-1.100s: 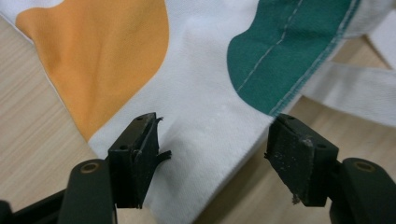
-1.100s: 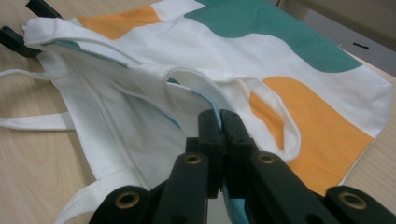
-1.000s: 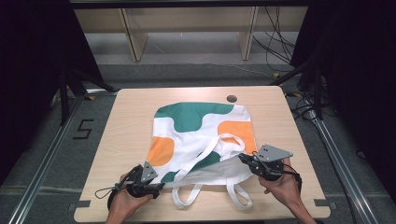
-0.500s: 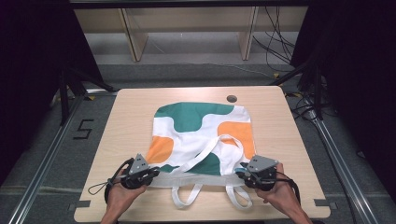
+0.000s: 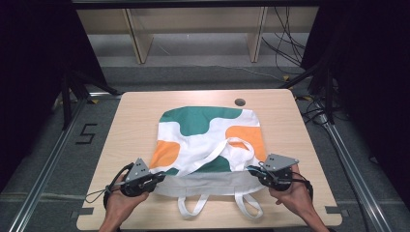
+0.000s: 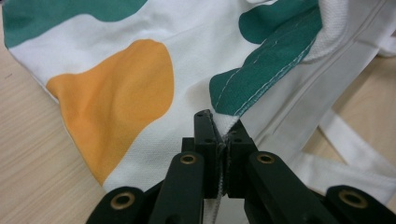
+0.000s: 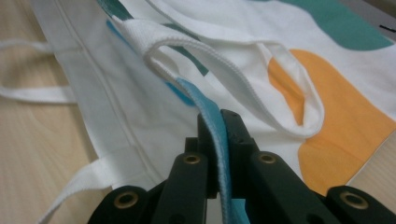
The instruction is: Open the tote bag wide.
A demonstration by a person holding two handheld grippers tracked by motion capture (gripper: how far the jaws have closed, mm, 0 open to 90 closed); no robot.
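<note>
At about 7 o'clock on the tabletop, the left hand-held gripper is pinched tight on the near left edge of the bag. In the left gripper view, its jaws squeeze the white cloth right by a green patch, and an orange patch lies at 10 o'clock from the jaws.

The bag lies flat in the middle of the tabletop. It is white with green and orange blobs. One white strap loops over the top of the bag. Two more strap loops hang out at 6 o'clock, toward the person.

At about 5 o'clock, the right hand-held gripper is pinched tight on the near right edge of the bag. In the right gripper view, a blue-green strip of cloth sits between its jaws.

A small dark hole sits in the tabletop at 1 o'clock, just past the bag.
</note>
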